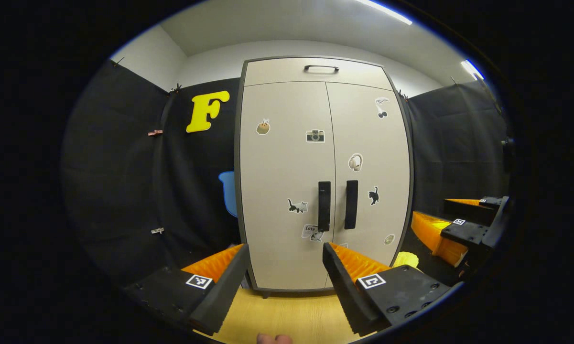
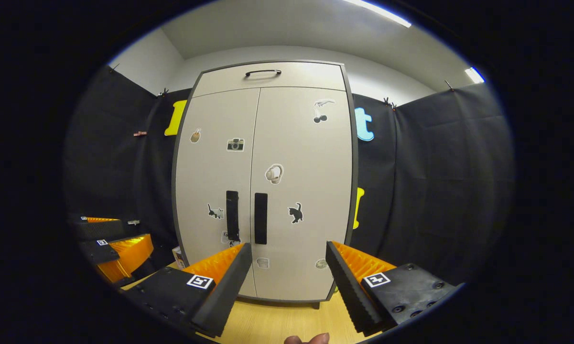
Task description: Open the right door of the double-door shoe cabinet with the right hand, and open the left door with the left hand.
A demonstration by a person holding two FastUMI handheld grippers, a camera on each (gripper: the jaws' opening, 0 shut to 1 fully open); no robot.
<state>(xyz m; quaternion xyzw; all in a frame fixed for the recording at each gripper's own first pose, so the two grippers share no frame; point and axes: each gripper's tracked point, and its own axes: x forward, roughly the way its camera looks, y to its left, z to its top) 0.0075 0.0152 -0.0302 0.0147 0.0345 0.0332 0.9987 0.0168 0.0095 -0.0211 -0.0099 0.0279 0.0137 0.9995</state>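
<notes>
beige and shut, the shoe cabinet (image 2: 263, 191) is standing ahead of me while i'm holding the right gripper (image 2: 287, 267) and left gripper (image 1: 284, 267) wide apart (nothing held), so i'm lining up on the right door handle (image 2: 261, 218) next.

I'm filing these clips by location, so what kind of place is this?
Most likely a staged recording booth, not a lived-in home: black cloth walls clipped up around a lone sticker-covered shoe cabinet standing on a wooden surface, with strip lights overhead.
</notes>
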